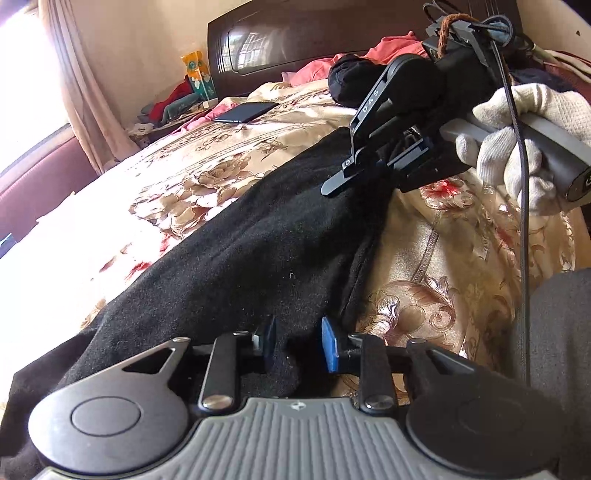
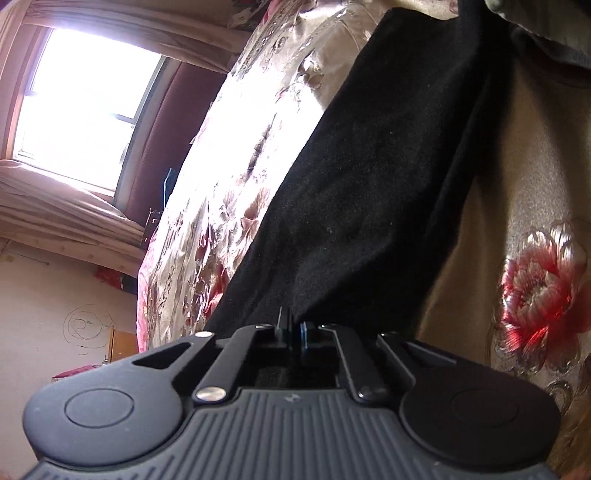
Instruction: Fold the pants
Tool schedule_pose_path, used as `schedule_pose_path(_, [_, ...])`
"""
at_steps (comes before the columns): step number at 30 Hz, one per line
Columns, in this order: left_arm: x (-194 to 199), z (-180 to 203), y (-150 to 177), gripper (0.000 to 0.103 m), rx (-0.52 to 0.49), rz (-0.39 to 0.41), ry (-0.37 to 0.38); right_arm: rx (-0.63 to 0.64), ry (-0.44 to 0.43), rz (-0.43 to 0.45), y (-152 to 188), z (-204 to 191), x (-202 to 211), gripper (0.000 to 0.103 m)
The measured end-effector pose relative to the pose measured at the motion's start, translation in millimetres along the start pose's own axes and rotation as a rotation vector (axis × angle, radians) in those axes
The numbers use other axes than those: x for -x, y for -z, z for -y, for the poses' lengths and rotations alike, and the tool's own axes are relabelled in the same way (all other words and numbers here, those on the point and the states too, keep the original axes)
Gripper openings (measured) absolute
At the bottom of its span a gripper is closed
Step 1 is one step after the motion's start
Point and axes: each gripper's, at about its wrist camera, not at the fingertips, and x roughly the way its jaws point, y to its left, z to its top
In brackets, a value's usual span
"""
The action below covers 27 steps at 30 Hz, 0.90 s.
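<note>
Black pants [image 1: 258, 240] lie stretched in a long strip across the floral bedspread [image 1: 184, 166]. My left gripper [image 1: 299, 343] sits at the near end. Its blue pads [image 1: 330, 347] stand apart with a hump of the black cloth between them, and the right pad's face shows bare. My right gripper [image 1: 354, 173], held by a white-gloved hand [image 1: 517, 129], is at the far end of the strip. In the right wrist view the pants [image 2: 369, 166] run away from my right gripper [image 2: 293, 330], whose pads are closed together at the cloth's near hem.
A dark phone [image 1: 245, 112] lies on the bed near the wooden headboard [image 1: 295, 33]. Black and pink clothes [image 1: 347, 77] are piled by the pillows. A bright window [image 2: 85, 99] with curtains stands beyond the bed. A dark-clad part of the person [image 1: 561, 332] is at the right.
</note>
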Motion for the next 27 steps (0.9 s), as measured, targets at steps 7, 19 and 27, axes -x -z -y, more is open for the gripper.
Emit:
schedule_pose_path(7, [-6, 11, -2, 0.036, -0.058, -0.013, -0.058, -0.043, -0.057, 0.032, -2, -3, 18, 0.005])
schedule_pose_path(19, [-10, 7, 1, 0.018, -0.011, -0.057, 0.002, -0.085, -0.02, 0.03, -1, 29, 23, 0.008])
schedule_pose_path(27, [-4, -1, -2, 0.018, 0.022, -0.026, 0.016, -0.143, -0.095, 0.096, -21, 37, 11, 0.026])
